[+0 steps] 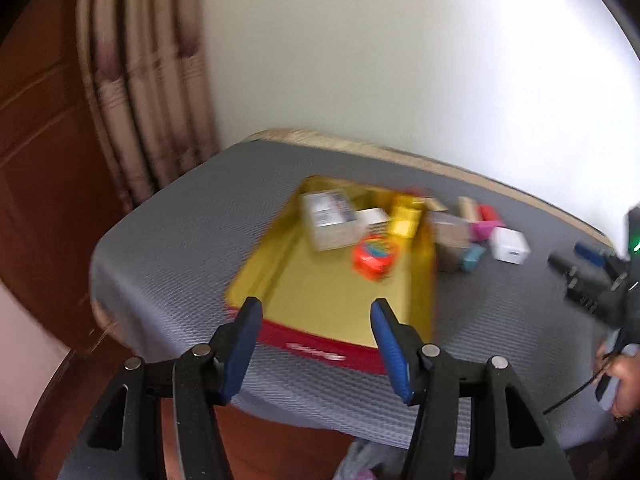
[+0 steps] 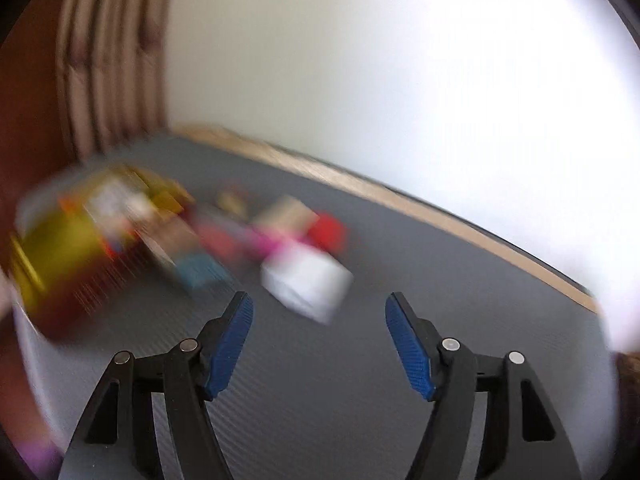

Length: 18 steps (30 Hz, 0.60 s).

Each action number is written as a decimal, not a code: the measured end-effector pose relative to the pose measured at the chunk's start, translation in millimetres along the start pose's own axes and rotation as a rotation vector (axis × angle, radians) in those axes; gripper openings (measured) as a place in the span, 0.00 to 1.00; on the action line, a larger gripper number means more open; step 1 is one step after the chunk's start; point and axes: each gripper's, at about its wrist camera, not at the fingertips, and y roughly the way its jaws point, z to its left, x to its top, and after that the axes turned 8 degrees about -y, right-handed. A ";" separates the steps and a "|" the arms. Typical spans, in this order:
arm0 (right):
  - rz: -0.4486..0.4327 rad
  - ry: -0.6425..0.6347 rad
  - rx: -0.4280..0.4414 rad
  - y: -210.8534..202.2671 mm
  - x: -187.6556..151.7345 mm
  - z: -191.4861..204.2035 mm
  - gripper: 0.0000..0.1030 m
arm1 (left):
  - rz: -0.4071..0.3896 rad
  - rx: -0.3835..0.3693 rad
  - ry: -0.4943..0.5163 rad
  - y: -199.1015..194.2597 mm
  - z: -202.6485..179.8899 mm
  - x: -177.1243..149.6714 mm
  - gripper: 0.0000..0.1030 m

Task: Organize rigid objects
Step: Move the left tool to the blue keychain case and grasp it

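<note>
— Left gripper (image 1: 316,306) first: its two blue-padded fingers (image 1: 242,350) are spread wide with nothing between them, hovering just over the near red edge of the tin (image 1: 320,350).

— And the other one?

— Right gripper (image 2: 319,300) is spread just as wide, also holding nothing, over bare grey mat (image 2: 320,380). From the left camera you can see it at the far right edge, dark and blurred, with the person's hand (image 1: 622,380) gripping the handle.

— What is in the tin?

— It is a shallow tray with a gold inside and red outer walls, sitting on the mat (image 1: 160,248). At its far end there is a white box with printing (image 1: 328,220), a smaller white box (image 1: 374,216) beside it, a yellow block (image 1: 406,216), and an orange-red round thing with coloured spots (image 1: 374,256) nearer the middle. The near half of the tin shows only gold floor.

— And outside it?

— Just beside the tin's right wall, a cluster on the mat: a tan box (image 1: 450,240), a small teal piece (image 1: 474,258), a pink one (image 1: 484,230), a red one (image 1: 490,212), and a white cube (image 1: 510,246) on the outer side, a little apart from the rest.

— Does the right camera show them better?

— No, it is badly smeared. The white cube (image 2: 308,284) lies just ahead of the spread fingers, slightly left of centre; the teal piece (image 2: 200,272) and pink (image 2: 268,244) and red (image 2: 328,232) blurs are behind it, with the tin (image 2: 60,256) off at the left
</note>
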 end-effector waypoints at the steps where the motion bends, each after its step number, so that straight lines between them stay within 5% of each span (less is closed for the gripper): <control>1: 0.047 -0.007 -0.053 0.1 -19.9 -10.7 0.64 | -0.006 -0.041 0.043 -10.2 -16.2 -1.9 0.56; 5: 0.117 0.096 -0.067 -0.5 -65.4 -44.3 0.70 | -0.005 -0.121 0.132 -28.1 -55.1 -4.0 0.56; 9: 0.030 0.297 -0.011 -13.0 -77.4 -77.7 0.74 | 0.064 -0.229 0.171 -25.3 -99.1 3.1 0.56; 18: -0.038 0.293 0.024 -23.9 -76.6 -76.7 0.89 | 0.163 -0.335 0.366 47.5 -180.2 34.0 0.56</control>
